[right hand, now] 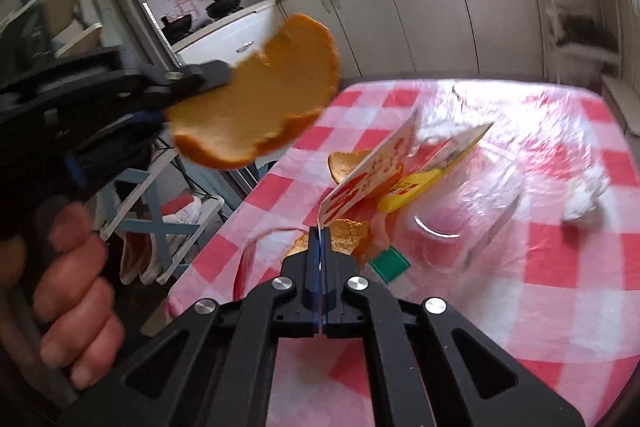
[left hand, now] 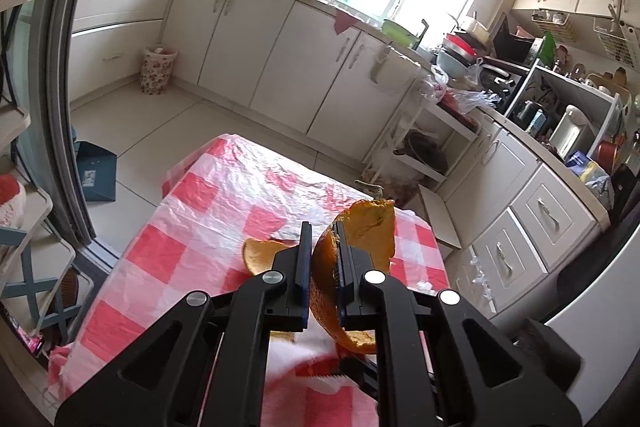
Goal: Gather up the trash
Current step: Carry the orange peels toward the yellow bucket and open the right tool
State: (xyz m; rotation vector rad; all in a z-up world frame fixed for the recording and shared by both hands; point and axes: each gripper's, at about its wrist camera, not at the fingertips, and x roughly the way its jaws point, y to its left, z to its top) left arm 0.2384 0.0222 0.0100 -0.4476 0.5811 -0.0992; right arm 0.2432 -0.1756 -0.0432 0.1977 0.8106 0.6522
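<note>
Orange, curled and pitted: a big peel (right hand: 256, 99) sits clamped in the left tongs (left hand: 323, 251) above the glossy checked surface (right hand: 560, 267). Right tongs (right hand: 320, 239) pinch a flat, stiff wrapper (right hand: 368, 171), raised over smaller peels (right hand: 348, 235).

A table (right hand: 560, 267) covered in a glossy red-and-white checked plastic cloth carries the litter. Near its left edge lie orange peel pieces (right hand: 346, 163) — one further in, one (right hand: 348, 237) closer to the near edge. Beside them rests a yellow wrapper (right hand: 408, 193), and a small green packet (right hand: 390, 263) lies just nearer. A crumpled white tissue (right hand: 586, 197) sits toward the right edge, well apart from the peels.
</note>
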